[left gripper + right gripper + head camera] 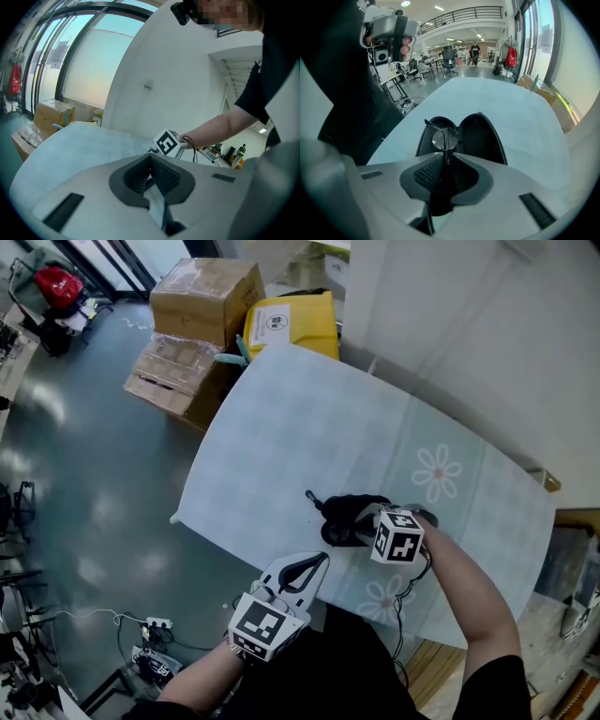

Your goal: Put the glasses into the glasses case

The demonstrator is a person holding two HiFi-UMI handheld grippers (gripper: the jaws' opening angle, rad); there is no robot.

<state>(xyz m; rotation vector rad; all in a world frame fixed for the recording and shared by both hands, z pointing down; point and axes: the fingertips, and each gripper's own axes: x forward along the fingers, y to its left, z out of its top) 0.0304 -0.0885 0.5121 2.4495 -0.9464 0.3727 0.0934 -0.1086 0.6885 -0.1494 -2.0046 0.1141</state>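
Note:
The black glasses case [480, 136] lies open on the pale blue tablecloth [309, 427], near the table's front edge [345, 519]. My right gripper [446, 157] is shut on the thin-framed glasses [439, 138] and holds them over the case's left half. One lens and a temple show just past the jaw tips, and a temple tip [311, 496] sticks out to the left. Whether the glasses touch the case I cannot tell. My left gripper [319, 563] hangs at the table's near edge, left of the case, shut with nothing in it [151, 161].
Cardboard boxes [202, 296] and a yellow bag [291, 324] stand on the floor past the table's far corner. A white wall [469, 324] runs along the far right side. A power strip [155, 624] with cables lies on the floor below the near left edge.

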